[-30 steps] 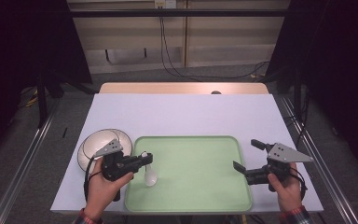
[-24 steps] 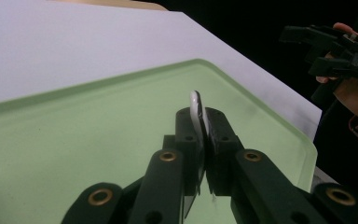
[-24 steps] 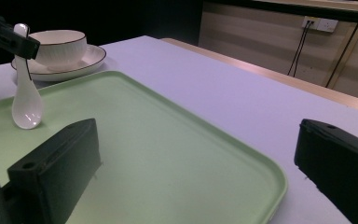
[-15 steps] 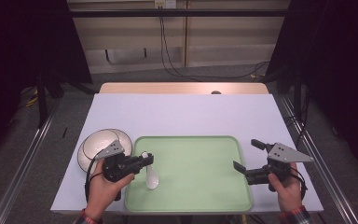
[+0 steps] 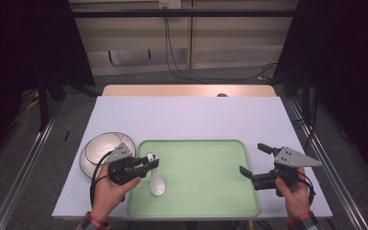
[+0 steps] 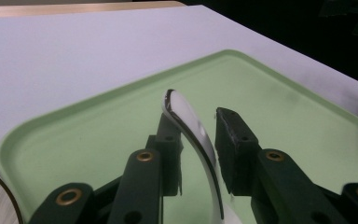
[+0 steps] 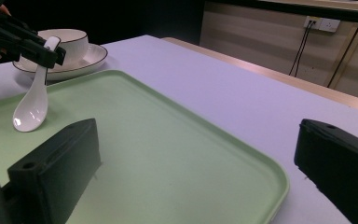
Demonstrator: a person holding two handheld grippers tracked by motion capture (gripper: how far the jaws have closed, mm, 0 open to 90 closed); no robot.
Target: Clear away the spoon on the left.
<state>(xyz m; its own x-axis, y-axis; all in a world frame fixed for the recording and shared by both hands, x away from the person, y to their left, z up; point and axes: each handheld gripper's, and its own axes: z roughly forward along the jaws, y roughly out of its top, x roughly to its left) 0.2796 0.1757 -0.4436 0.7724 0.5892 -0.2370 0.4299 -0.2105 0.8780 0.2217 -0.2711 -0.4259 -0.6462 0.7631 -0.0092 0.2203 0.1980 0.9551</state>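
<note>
left gripper (image 5: 146,165): black, grey three-cornered top plate, black cable | right gripper (image 5: 255,163): black, grey three-cornered plate | jaws: black blocks, brass-ringed pivot holes | sleeves (image 5: 92,223): red plaid cuffs on both wrists

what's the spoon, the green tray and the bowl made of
Spoon: likely glazed ceramic, possibly melamine; it is white, glossy, with sharp highlights.
Green tray: probably plastic; it has an even matte pale green surface and a moulded rounded rim.
Bowl: looks like glazed ceramic, white with a dark rim line, standing on a matching plate.
</note>
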